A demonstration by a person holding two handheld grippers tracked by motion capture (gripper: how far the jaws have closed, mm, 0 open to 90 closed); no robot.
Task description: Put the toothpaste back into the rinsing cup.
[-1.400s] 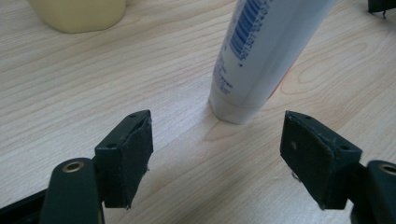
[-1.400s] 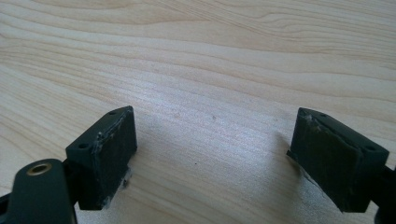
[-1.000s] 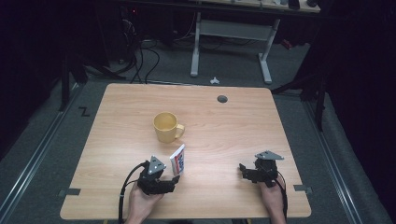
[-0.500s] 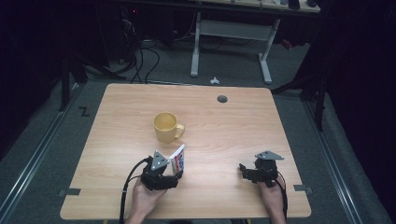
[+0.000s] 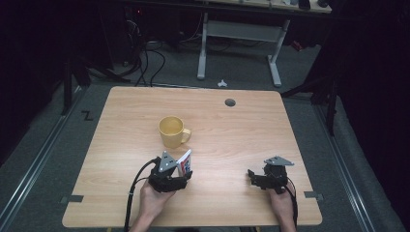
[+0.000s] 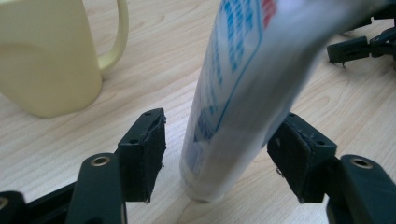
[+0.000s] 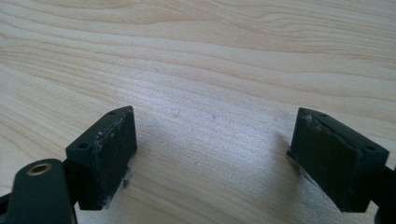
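Note:
A white tube point(image 5: 185, 162) with blue and red print stands tilted on the wooden table point(image 5: 241, 135), its base on the wood, just in front of a yellow mug point(image 5: 171, 131). My left gripper point(image 5: 185, 174) straddles the tube point(image 6: 233, 93) low down. Its jaws have just been closing. The left pad point(image 6: 142, 154) still stands clear of the tube, so no grip shows. The mug point(image 6: 46, 56) is upright beyond the jaws, handle toward the tube. My right gripper point(image 5: 252, 176) rests open near the front right, with bare wood between its pads point(image 7: 112, 154).
A round cable hole point(image 5: 230, 102) sits in the table's far side. A white desk frame point(image 5: 237, 43) and cables stand on the floor behind. My right gripper point(image 6: 359, 46) also lies beyond the tube in the left gripper view.
My left gripper has lifted slightly and edged toward the tube, and its jaws have narrowed around it. The right gripper and the mug have stayed put.

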